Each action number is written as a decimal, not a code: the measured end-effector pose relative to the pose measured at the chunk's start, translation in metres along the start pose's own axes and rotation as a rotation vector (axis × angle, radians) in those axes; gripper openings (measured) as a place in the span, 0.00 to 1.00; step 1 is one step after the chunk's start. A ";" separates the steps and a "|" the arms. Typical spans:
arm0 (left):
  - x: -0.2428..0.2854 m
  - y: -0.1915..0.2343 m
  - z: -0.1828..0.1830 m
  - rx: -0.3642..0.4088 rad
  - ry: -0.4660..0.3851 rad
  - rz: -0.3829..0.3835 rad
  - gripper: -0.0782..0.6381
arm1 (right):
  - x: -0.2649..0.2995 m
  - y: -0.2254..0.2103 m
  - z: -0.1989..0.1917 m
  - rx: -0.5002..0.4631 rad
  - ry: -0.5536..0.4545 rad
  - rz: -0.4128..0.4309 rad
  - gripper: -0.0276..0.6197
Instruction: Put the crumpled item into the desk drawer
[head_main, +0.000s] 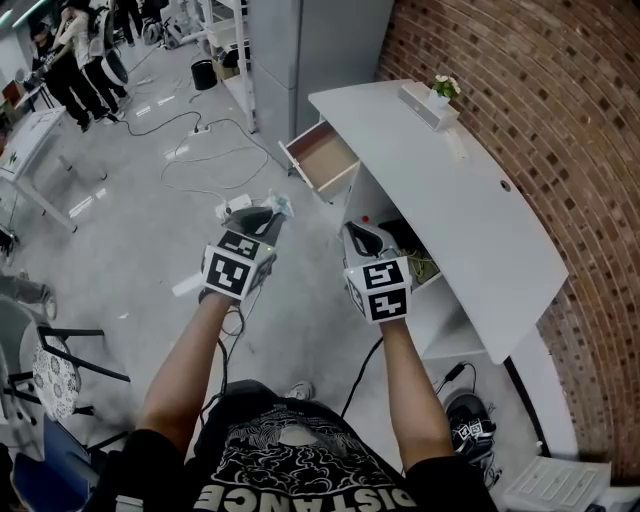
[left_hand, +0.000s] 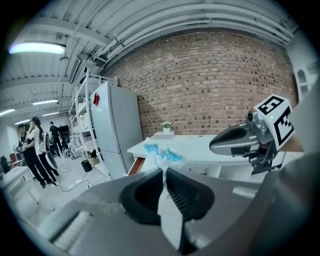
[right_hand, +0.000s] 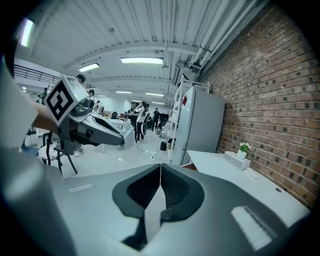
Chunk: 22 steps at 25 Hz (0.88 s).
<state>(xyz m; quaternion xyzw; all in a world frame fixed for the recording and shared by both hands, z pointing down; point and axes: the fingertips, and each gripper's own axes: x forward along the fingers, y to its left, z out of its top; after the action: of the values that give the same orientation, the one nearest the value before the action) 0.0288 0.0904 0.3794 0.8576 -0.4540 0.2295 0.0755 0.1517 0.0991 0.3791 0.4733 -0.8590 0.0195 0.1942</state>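
Against brick wall (head_main: 520, 80): white desk (head_main: 480, 200), drawer (head_main: 322, 158) standing open at its side. L gripper (left_hand: 165, 172) over floor (head_main: 150, 200), jaws clamped on crumpled item (left_hand: 162, 155), white/blue, poking past tips, outside drawer. R gripper (right_hand: 160, 167) alongside, jaws together, nothing btwn.

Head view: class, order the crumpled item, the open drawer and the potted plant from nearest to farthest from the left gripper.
1. Crumpled item, pinched in the left gripper.
2. Open drawer, ahead, slightly right.
3. Potted plant, far end of desk.
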 end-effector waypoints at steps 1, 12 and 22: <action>0.001 0.001 0.000 0.001 0.000 0.004 0.15 | 0.001 -0.001 0.000 0.000 -0.003 0.001 0.05; 0.019 0.012 0.005 0.006 -0.008 0.028 0.15 | 0.020 -0.014 0.005 -0.003 -0.013 0.021 0.05; 0.057 0.044 0.005 0.003 -0.015 0.012 0.15 | 0.069 -0.025 0.008 0.002 -0.007 0.021 0.05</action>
<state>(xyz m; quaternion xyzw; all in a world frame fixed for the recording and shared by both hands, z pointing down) 0.0224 0.0211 0.3978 0.8568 -0.4593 0.2239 0.0694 0.1370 0.0274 0.3924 0.4647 -0.8645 0.0208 0.1905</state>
